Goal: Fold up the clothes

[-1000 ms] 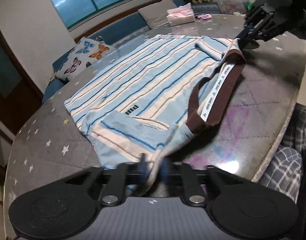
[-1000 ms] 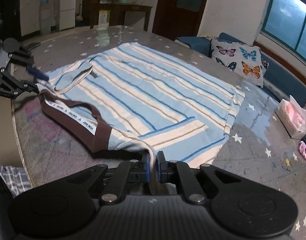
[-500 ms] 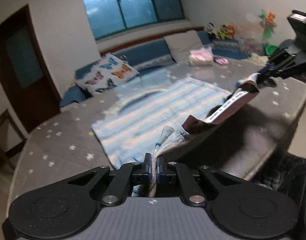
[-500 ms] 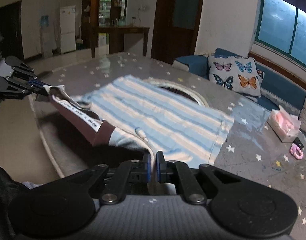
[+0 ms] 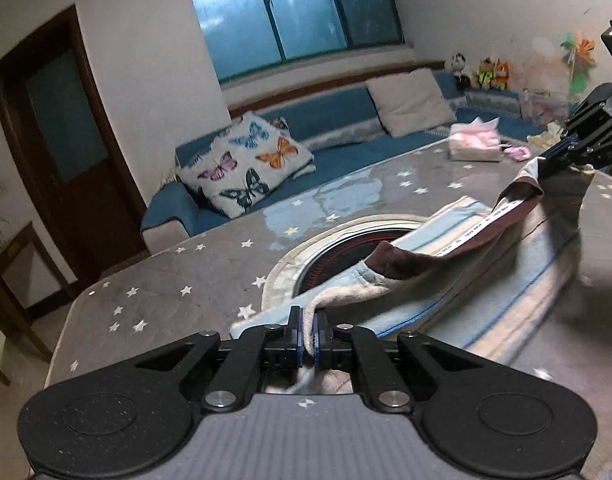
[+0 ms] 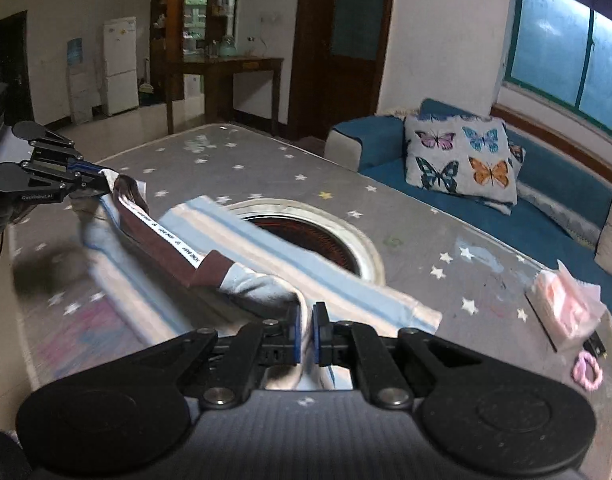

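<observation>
A light-blue and cream striped garment (image 5: 457,296) (image 6: 242,240) with a brown waistband (image 5: 493,224) (image 6: 166,240) hangs lifted between both grippers above the grey star-patterned table (image 5: 178,280) (image 6: 266,164). My left gripper (image 5: 309,334) is shut on one waistband corner. My right gripper (image 6: 304,332) is shut on the other corner. Each gripper also shows in the other's view, the right gripper (image 5: 561,152) at far right and the left gripper (image 6: 94,174) at far left. The garment's lower part drags over the table, blurred.
A round inset with a dark centre (image 5: 345,252) (image 6: 313,236) sits mid-table. A pink tissue pack (image 5: 475,144) (image 6: 565,304) and a pink hair tie (image 6: 587,370) lie near the table edge. A blue sofa with a butterfly cushion (image 5: 246,168) (image 6: 461,160) runs behind.
Both grippers have raised the waistband and pulled the garment toward the near edge. It lay flat a second ago; the round inset it covered is now exposed.
</observation>
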A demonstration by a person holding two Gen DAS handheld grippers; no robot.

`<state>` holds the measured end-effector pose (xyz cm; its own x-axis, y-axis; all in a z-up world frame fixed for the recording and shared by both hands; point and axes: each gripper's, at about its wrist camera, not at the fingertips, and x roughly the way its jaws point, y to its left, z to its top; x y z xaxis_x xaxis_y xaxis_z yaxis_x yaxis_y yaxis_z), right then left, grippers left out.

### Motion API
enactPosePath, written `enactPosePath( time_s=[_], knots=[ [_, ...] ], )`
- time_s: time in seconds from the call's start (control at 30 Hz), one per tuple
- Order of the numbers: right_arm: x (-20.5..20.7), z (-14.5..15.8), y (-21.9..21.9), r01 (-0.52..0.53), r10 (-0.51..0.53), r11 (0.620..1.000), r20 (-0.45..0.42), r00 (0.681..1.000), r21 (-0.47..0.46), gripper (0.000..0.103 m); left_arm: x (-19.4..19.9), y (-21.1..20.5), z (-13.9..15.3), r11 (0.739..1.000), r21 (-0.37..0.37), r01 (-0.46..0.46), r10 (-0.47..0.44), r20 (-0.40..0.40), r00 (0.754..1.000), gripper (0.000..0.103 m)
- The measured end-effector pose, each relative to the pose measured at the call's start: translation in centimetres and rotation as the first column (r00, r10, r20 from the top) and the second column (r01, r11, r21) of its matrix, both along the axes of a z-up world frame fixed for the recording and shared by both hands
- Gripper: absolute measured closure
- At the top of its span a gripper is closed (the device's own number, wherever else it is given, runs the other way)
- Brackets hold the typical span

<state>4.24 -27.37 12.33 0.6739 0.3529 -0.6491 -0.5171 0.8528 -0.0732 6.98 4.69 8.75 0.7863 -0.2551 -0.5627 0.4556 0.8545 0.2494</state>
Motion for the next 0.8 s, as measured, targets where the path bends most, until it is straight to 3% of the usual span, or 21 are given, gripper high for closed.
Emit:
enactPosePath(
  time_s=[0.13, 0.33, 0.43, 0.5, 0.57, 0.63, 0.8],
  knots=[
    [4.9, -1.7, -0.1, 0.033, -0.033, 0.999, -0.043, 0.999, 0.002, 0.098, 5.3, -0.6, -1.2, 1.0, 0.025, -0.012, 0.014, -0.057, 0.998, 0.098],
    [11.8, -5.3, -0.4, 0.099, -0.097, 0.995, -0.109, 0.989, 0.014, 0.098, 12.2, -0.2, -4.4, 0.998, -0.004, -0.056, 0.055, -0.176, 0.983, 0.097],
    [13.7, -7.9, -0.7, 0.158, -0.15, 0.986, -0.145, 0.978, 0.046, 0.096, 14.4, -0.3, -6.7, 0.994, -0.007, -0.105, 0.101, -0.218, 0.971, 0.092],
    [14.5, -9.4, -1.3, 0.206, -0.194, 0.976, -0.154, 0.969, 0.067, 0.09, 15.1, -0.1, -7.2, 0.991, -0.003, -0.137, 0.133, -0.219, 0.967, 0.089],
    [15.0, -10.2, -2.1, 0.245, -0.228, 0.965, -0.161, 0.96, 0.098, 0.085, 15.5, 0.2, -7.5, 0.986, 0.002, -0.17, 0.166, -0.213, 0.963, 0.076],
    [15.0, -10.1, -3.0, 0.283, -0.264, 0.95, -0.141, 0.954, 0.133, 0.084, 16.0, 0.4, -7.8, 0.979, 0.006, -0.202, 0.198, -0.207, 0.958, 0.069],
    [14.5, -8.8, -2.8, 0.259, -0.243, 0.953, -0.117, 0.963, 0.155, 0.083, 16.1, 1.3, -6.6, 0.968, -0.022, -0.252, 0.243, -0.191, 0.951, 0.067]
  ],
)
